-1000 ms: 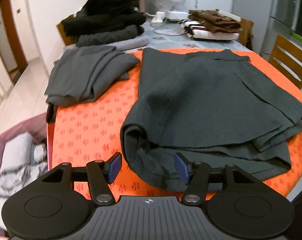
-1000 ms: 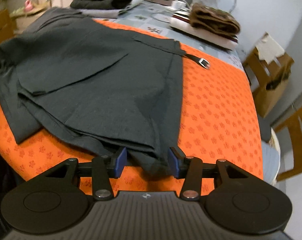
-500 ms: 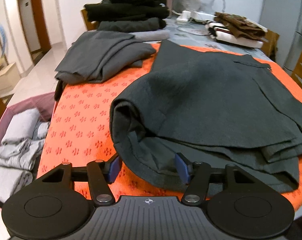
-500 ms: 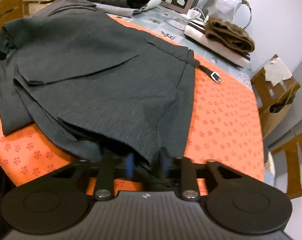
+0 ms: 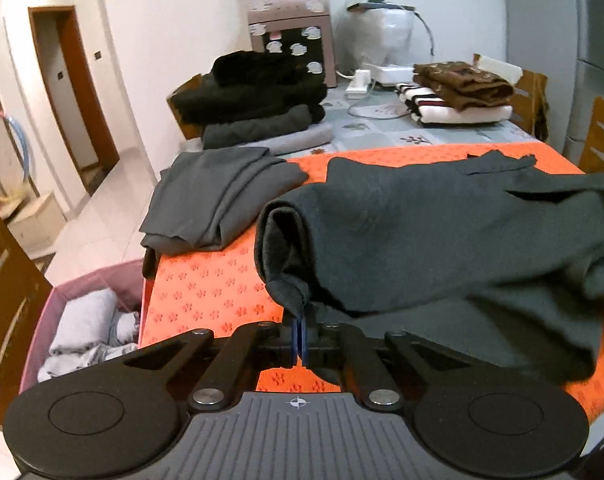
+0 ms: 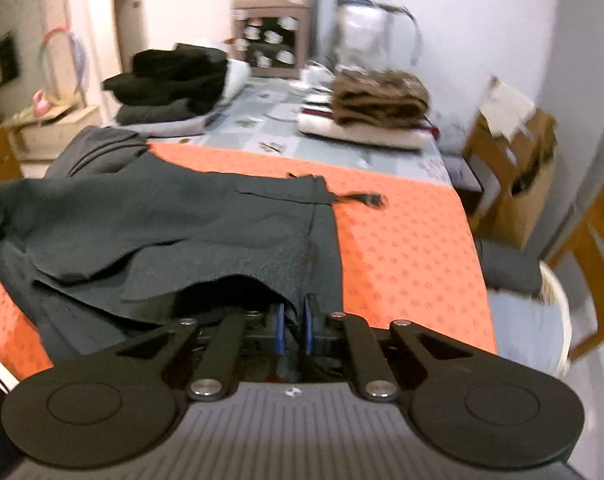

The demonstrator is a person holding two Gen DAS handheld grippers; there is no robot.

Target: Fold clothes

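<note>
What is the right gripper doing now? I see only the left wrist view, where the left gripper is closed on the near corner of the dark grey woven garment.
Observer: The right gripper is shut on the near hem of the same dark grey woven garment, at its right end.
Operator: Thank you. Is anything loose on that side of the garment?
Observer: Yes. A dark strap with a buckle sticks out from the garment's far right corner and lies on the orange patterned tablecloth.
</note>
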